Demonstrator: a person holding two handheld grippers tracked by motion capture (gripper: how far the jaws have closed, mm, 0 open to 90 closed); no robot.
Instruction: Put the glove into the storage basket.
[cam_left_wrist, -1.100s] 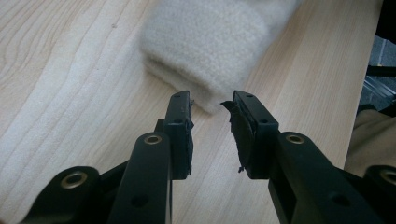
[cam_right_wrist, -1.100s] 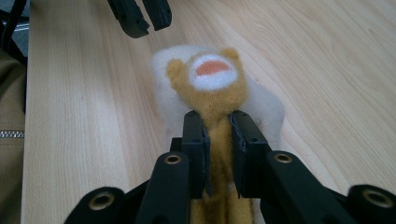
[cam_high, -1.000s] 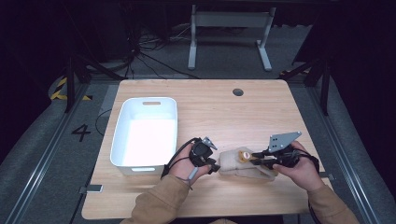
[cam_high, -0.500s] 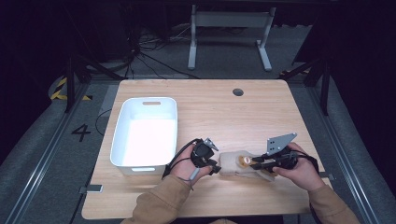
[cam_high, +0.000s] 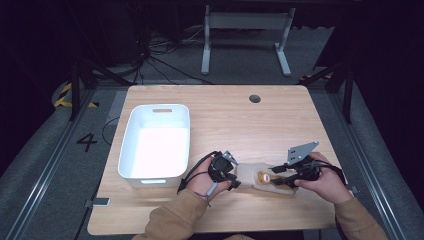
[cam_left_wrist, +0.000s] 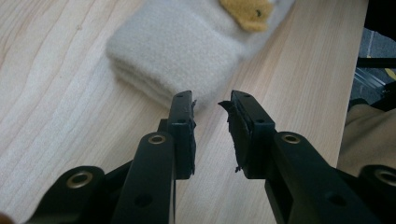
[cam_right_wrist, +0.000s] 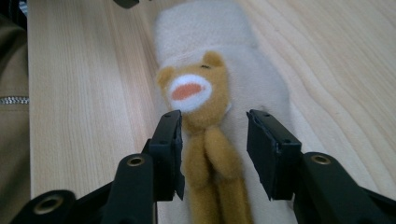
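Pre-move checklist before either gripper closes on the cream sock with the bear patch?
1. Left gripper open: ok.
2. Left jaws at the cuff of the sock: not ok, cuff edge lies just ahead of the tips.
3. Right gripper open: ok.
4. Right jaws straddle the brown bear patch: ok.
5. Sock flat on the table: ok.
6. White bin left of the grippers: ok.

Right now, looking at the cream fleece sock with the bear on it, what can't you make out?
- Cream fleece sock: toe end hidden in the high view by the right tongs.
- Tan felt bear: lower body cut off by the right gripper view's bottom edge.
- Bear: blurred and cropped at the left gripper view's top edge.
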